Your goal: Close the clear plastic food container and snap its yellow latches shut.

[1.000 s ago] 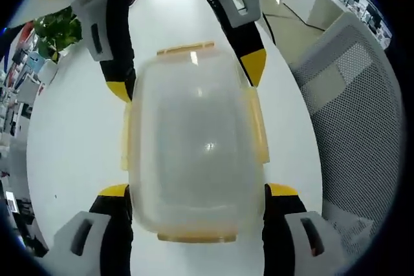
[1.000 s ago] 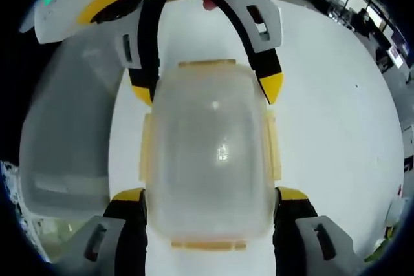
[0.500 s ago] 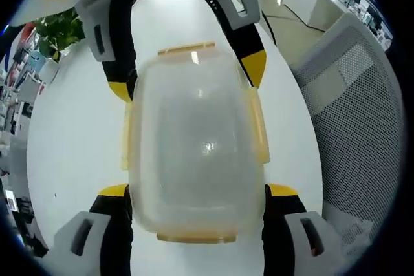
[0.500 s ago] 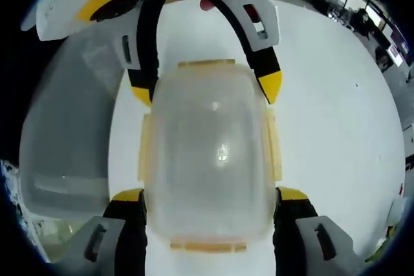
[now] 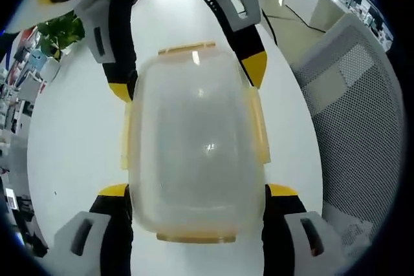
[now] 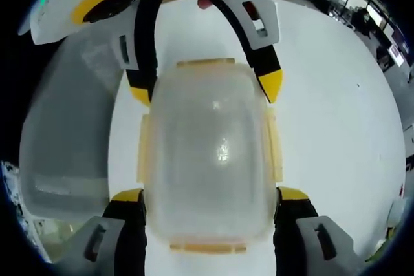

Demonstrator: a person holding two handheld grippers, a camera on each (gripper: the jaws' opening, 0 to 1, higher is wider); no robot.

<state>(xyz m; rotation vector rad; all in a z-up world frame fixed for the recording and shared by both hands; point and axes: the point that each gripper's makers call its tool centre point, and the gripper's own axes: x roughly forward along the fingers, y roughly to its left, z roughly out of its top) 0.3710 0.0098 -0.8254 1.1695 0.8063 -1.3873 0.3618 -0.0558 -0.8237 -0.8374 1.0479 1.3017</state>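
The clear rectangular plastic food container with yellow latches (image 5: 194, 153) sat lidded on the round white table (image 5: 71, 134) — centre frame. The left gripper (image 5: 194, 195) and right gripper (image 6: 210, 198) clamped it from opposite ends, 6 and 12 o'clock.

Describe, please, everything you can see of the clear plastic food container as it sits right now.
The clear plastic food container is a rounded, cloudy translucent box with its lid on, lying flat on the white table. Pale yellow latches line all four sides. The left hand-held gripper brackets its near end, and the right hand-held gripper brackets the opposite end, jaws beside its corners. Whether the latches are snapped shut cannot be told.
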